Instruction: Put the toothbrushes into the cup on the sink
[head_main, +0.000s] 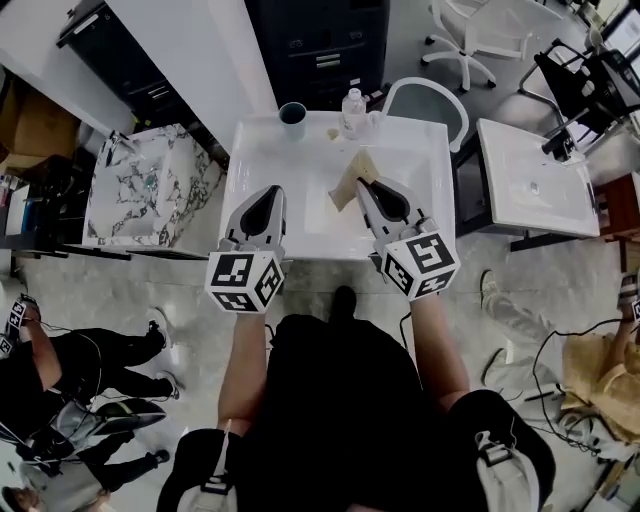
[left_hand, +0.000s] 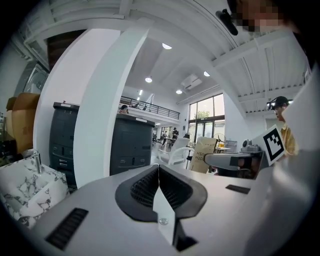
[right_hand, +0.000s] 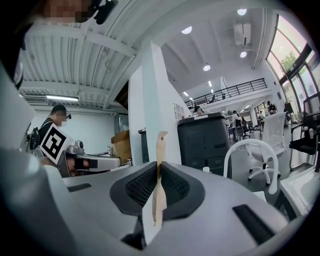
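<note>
Kraft-brown cardboard, a flat toothbrush pack (head_main: 350, 180), is clamped edge-on between the right gripper's (head_main: 370, 192) fingers above the white sink (head_main: 262, 170), its long axis rising up and away from them. The left gripper's (head_main: 268, 200) fingers are pressed together on nothing. The dark cup (head_main: 293, 119) stands at the sink's back rim, ahead and left of the pack.

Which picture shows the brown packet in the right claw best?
The head view: the brown packet shows its flat side there, held by the right claw over the sink. The right gripper view shows only its thin edge between the shut jaws. The left gripper view shows its printed face, small and far off.
</note>
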